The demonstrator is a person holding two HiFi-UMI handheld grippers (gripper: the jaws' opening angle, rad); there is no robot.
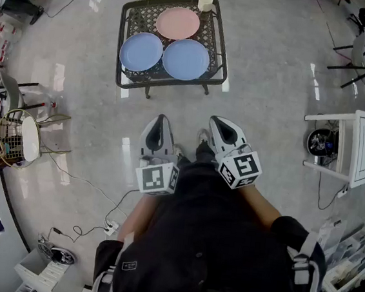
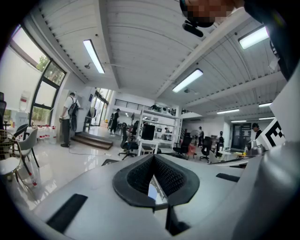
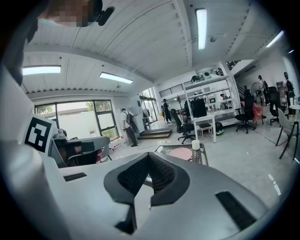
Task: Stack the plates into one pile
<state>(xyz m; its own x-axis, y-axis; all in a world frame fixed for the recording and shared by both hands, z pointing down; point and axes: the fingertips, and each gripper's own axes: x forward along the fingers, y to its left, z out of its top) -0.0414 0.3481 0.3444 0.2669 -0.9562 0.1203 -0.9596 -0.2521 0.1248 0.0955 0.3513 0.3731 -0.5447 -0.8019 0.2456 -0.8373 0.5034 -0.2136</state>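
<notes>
Across the pale floor [image 1: 266,86], open room lies on every side of the lattice table [image 1: 139,19]. Well short of its front edge, the left gripper [image 1: 161,119] and right gripper [image 1: 217,121] hang, jaws closed on nothing. 3 plates lie unstacked on the tabletop: pink plate [image 1: 178,23] at the rear edge, left blue plate [image 1: 141,51] and right blue plate [image 1: 186,59] along the front. 1 cream cup [image 1: 205,2] occupies the rear right corner.

both tongs [image 1: 160,130] [image 1: 221,128] closed, empty, side by side
</notes>
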